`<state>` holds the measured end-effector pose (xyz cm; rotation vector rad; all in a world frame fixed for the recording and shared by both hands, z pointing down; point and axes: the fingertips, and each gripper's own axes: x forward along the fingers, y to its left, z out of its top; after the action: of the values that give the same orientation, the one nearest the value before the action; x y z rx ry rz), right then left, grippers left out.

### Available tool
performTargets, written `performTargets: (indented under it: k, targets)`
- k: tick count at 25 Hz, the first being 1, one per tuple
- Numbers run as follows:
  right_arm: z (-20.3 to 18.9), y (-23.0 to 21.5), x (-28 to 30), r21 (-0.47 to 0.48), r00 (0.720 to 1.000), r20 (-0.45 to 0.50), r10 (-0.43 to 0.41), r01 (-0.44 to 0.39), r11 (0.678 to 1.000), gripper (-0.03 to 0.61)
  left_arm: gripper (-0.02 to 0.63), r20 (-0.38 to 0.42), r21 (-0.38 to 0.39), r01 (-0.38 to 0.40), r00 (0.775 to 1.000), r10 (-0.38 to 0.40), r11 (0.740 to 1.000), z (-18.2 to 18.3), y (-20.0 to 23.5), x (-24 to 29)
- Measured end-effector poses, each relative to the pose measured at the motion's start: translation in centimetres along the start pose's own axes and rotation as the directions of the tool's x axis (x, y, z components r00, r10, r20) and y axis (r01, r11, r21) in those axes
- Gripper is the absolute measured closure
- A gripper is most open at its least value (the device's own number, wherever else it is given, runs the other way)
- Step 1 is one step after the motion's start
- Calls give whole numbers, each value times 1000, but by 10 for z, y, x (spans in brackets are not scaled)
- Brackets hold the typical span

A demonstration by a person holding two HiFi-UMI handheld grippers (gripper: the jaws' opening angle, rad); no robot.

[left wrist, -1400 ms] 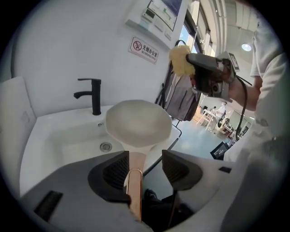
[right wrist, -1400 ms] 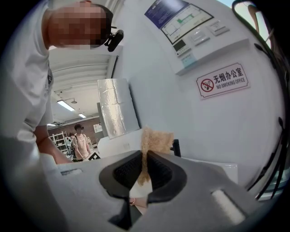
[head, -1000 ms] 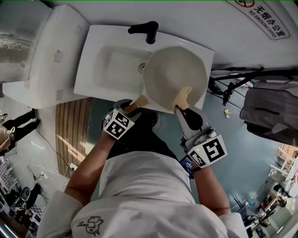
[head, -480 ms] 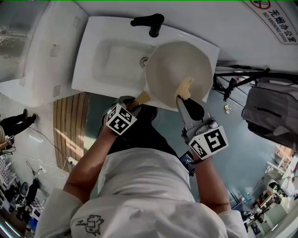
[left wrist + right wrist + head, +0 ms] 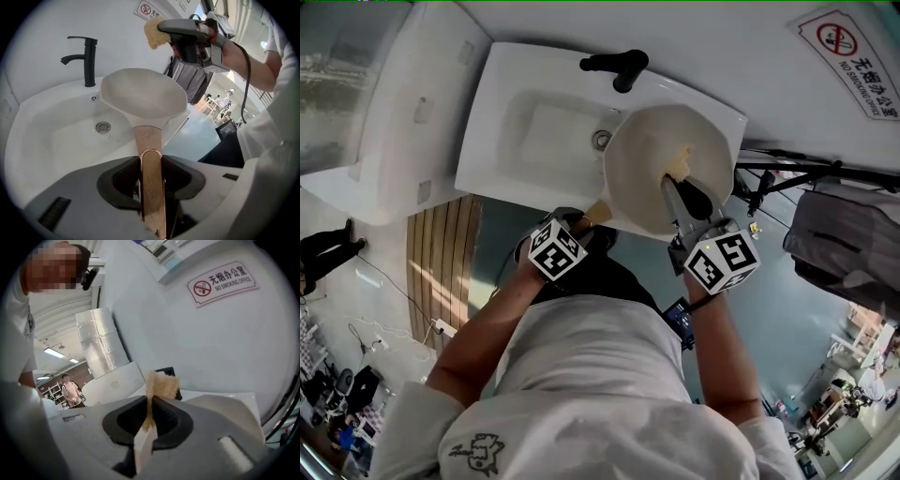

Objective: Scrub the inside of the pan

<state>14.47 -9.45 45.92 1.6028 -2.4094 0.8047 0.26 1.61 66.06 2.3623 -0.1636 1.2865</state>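
Note:
A cream pan [image 5: 649, 178] with a wooden handle [image 5: 598, 212] rests tilted on the right rim of the white sink [image 5: 502, 159]. My left gripper [image 5: 585, 219] is at the handle's near end. Its jaws have just been closing, and in the left gripper view the pads press both sides of the handle [image 5: 151, 183]. My right gripper [image 5: 676, 184] reaches over the pan's inside, shut on a tan sponge [image 5: 679, 163] that sticks out past its tips. The right gripper view shows the sponge [image 5: 162, 386] pinched between the pads. Seen from the left gripper, the sponge [image 5: 152, 33] hangs above the pan [image 5: 143, 96].
A black faucet [image 5: 619, 66] stands at the back of the sink, with the drain [image 5: 601, 140] just left of the pan. A white fixture [image 5: 389, 112] sits left of the sink. A grey bag [image 5: 853, 244] and black tubing are at the right.
My right gripper has carried the sponge from the pan's near rim forward and down over its inside. The left gripper has stayed at the handle.

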Motion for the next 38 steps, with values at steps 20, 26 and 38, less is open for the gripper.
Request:
performTargets:
  k: [20,26,38]
  targets:
    - [-57,-153,117,-84,958,-253,-131,113,990,546,459,-36,-31,62,997,-63,998,-2,5,2]
    - [-61,-155,137,-116,953,-293,-76,44,992,543,459,-49,-28,74,996,-75,997,0,3,2]
    - [-91,-91,173,-109,888,-426,174,-241,964,543,459,-58,-25,69,996,-71,997,-2,4,3]
